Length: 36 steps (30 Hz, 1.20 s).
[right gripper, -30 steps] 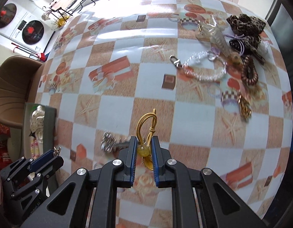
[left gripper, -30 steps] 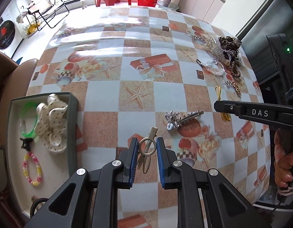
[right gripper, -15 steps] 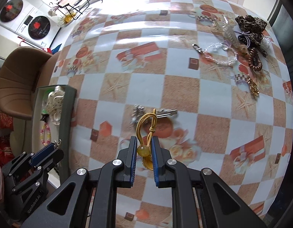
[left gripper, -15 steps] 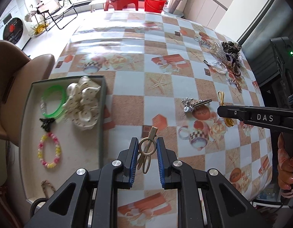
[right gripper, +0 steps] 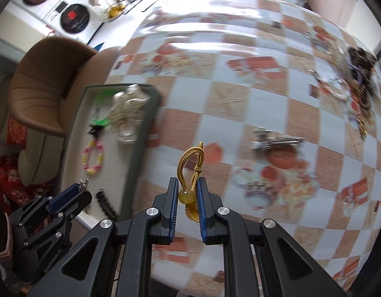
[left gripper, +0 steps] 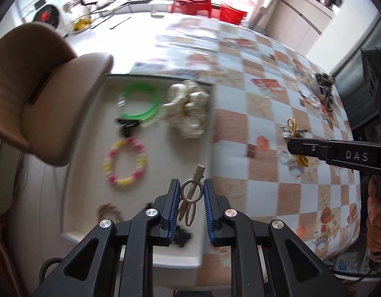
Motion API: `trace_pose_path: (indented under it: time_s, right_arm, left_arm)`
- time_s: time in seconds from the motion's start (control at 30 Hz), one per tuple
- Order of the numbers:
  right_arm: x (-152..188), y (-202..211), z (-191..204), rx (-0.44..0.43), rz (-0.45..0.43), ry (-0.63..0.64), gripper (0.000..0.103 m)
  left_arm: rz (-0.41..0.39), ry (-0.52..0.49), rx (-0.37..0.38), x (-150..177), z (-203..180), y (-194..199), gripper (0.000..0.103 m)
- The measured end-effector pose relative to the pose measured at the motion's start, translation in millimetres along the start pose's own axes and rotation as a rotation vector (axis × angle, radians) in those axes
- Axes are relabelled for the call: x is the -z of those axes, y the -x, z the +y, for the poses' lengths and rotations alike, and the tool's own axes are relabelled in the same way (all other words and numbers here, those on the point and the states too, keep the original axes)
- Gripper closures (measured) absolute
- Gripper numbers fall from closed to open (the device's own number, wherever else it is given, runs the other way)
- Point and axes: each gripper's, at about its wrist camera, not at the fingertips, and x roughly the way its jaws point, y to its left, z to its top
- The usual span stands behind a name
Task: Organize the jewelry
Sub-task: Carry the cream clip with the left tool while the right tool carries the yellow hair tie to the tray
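Brass-toned hair clip (left gripper: pixel 190 201) is sitting pinched in the left gripper (left gripper: pixel 190 206), its long axis pointing far, hanging over the near-right edge of the tray (left gripper: pixel 90 123); the right gripper (right gripper: pixel 188 204), pinching a gold hair tie (right gripper: pixel 191 167), is hovering right of the tray, over the tabletop (right gripper: pixel 239 104).

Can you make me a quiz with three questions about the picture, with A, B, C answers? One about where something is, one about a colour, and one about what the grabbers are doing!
1. Where is the green bangle?
A. In the tray
B. On the brown chair
C. In a gripper

2. What colour is the hair tie in the right gripper?
A. Blue
B. Golden yellow
C. Black

3. What is the left gripper doing?
A. Standing empty
B. Pushing the tray
C. Gripping a metal hair clip

Answers:
1 A, it lies in the tray beside the cream scrunchie.
2 B, the looped cord and its bead look golden.
3 C, the clip sits between its blue pads.
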Motion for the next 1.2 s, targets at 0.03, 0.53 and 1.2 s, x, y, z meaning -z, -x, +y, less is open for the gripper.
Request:
trace_pose_path:
  time_s: [0.03, 0.53, 1.2]
  right_arm:
    - [-1, -2, 10, -0.006, 0.003, 0.016, 0.087]
    - [-3, -54, 114, -0.045, 0.066, 0.184, 0.087]
    - [-15, -121, 126, 0.037, 0.146, 0.188, 0.087]
  left_arm:
    - [-0.001, 0.011, -0.006, 2, 7, 1, 0.081]
    - [0.034, 0.158, -0.097, 23, 104, -24, 0.080]
    - [0.103, 0.147, -0.125, 27, 115, -71, 0.080]
